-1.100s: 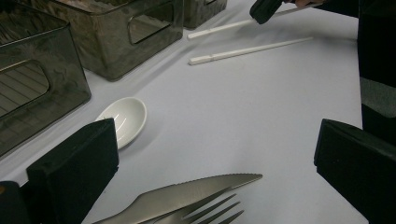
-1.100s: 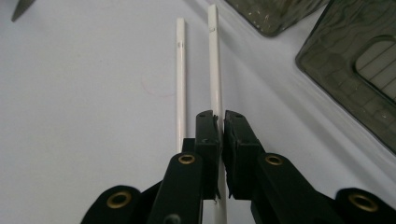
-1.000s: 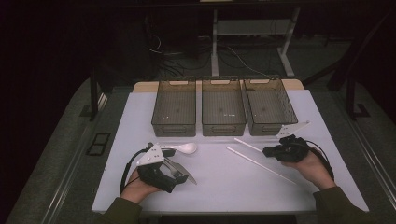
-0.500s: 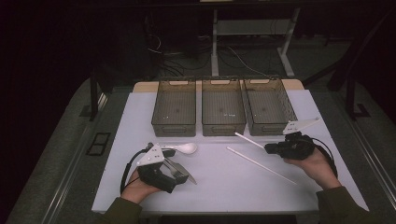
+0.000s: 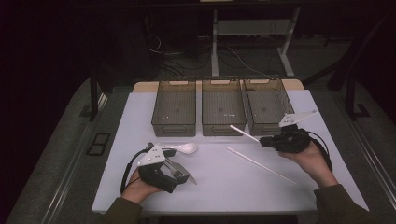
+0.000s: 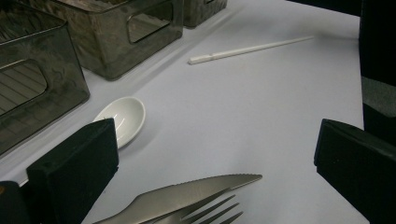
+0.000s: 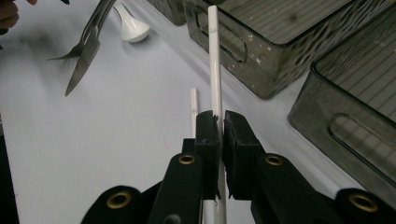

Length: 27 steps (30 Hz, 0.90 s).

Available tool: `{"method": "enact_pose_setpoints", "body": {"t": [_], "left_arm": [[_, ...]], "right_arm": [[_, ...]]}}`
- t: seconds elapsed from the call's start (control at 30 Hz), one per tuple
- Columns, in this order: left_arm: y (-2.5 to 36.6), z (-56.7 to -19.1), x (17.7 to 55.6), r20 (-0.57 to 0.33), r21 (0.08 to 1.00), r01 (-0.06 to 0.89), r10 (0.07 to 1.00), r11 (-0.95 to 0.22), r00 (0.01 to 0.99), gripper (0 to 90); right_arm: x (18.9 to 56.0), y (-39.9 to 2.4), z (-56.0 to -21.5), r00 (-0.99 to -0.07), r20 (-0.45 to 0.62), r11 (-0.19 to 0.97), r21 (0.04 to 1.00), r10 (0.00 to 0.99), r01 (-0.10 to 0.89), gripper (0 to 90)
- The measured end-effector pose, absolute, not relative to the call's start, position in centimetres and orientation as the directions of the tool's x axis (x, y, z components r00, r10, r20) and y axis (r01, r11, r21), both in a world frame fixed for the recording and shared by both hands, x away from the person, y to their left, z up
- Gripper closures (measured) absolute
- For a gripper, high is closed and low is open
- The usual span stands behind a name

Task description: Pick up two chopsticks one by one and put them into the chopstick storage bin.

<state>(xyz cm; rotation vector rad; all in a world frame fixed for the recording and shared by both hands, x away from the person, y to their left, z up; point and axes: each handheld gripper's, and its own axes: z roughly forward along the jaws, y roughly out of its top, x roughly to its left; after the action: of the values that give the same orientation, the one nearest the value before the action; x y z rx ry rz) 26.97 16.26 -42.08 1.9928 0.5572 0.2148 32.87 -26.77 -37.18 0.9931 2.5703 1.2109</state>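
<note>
My right gripper [image 5: 264,141] is shut on a white chopstick [image 5: 243,132], held off the table with its free end pointing toward the middle bin [image 5: 223,129]. In the right gripper view the pads [image 7: 208,135] clamp that chopstick [image 7: 214,60]. A second chopstick [image 5: 261,163] lies flat on the white table [image 5: 219,191]. My left gripper [image 5: 180,173] rests low at the front left, open, with a steel knife [image 6: 187,196] and fork [image 6: 219,212] lying between its jaws untouched. A white spoon [image 6: 122,116] lies just beyond its left jaw.
Three smoky see-through bins stand in a row at the back: left [image 5: 173,129], middle, and right [image 5: 254,127], which is close to the right gripper. The table's front edge runs just below both forearms. Dark floor and cables lie beyond the table.
The right gripper has risen with one chopstick, lifting it off the table and away from the other, which stays flat. The left gripper has not moved.
</note>
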Motion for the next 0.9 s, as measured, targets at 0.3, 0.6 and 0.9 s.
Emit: {"method": "enact_pose_setpoints", "body": {"t": [0.3,0.6,0.9], "left_arm": [[16.1,-42.1,26.9,-0.084,0.876,0.287,0.465,-0.386,0.881,0.0],[16.0,-42.1,26.9,-0.087,0.879,0.289,0.468,-0.379,0.88,0.0],[16.0,-42.0,26.8,-0.087,0.881,0.285,0.463,-0.378,0.882,0.0]], "right_arm": [[33.7,-25.5,-36.7,-0.768,0.163,0.454,0.723,0.62,0.521,84.8],[34.9,-24.1,-35.3,-0.765,0.16,0.452,0.724,0.624,0.521,84.8],[36.2,-22.2,-34.5,-0.768,0.152,0.462,0.72,0.622,0.517,84.9]]}}
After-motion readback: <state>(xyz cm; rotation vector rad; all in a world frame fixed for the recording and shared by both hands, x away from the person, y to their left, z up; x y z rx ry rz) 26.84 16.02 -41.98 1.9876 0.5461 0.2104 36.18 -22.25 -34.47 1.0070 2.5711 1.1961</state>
